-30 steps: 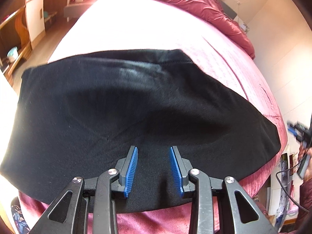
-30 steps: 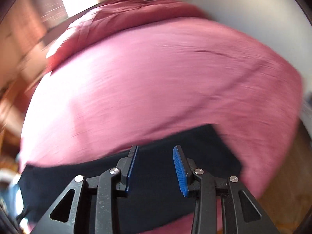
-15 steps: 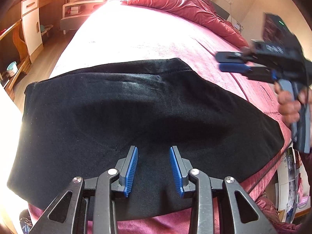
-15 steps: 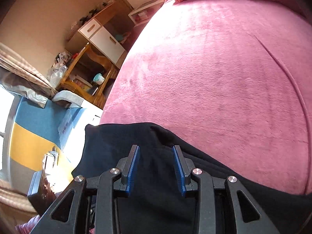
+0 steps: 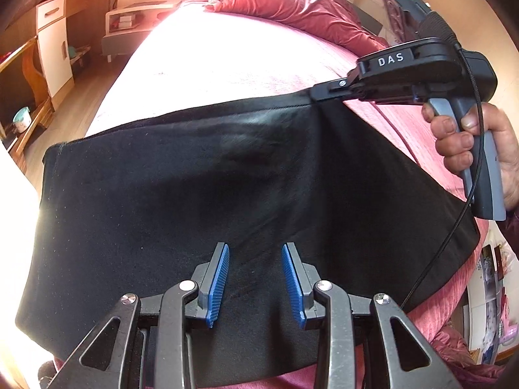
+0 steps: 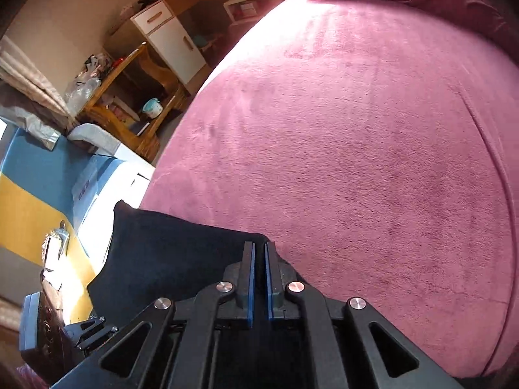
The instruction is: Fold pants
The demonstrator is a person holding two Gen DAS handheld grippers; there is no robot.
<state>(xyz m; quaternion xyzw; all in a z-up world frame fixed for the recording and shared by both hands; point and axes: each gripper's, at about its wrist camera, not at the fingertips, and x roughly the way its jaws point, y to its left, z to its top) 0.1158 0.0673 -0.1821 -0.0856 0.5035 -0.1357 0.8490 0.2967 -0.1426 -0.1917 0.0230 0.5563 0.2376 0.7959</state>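
Note:
Black pants (image 5: 201, 188) lie spread flat across the near end of a pink bed. My left gripper (image 5: 255, 278) is open and empty, its blue pads hovering over the near middle of the pants. My right gripper (image 6: 258, 275) is shut on the far edge of the pants (image 6: 168, 246). In the left wrist view the right gripper (image 5: 316, 94) pinches that far hem, where the cloth is pulled up into a slight ridge.
The pink bedspread (image 6: 356, 129) stretches beyond the pants, with a red duvet (image 5: 292, 9) bunched at the head. Wooden desk and white cabinet (image 6: 168, 42) stand to the left of the bed. A cable (image 5: 454, 214) hangs from the right gripper over the pants.
My right gripper came down onto the far edge of the pants and closed on it. My left gripper stayed open over the near side.

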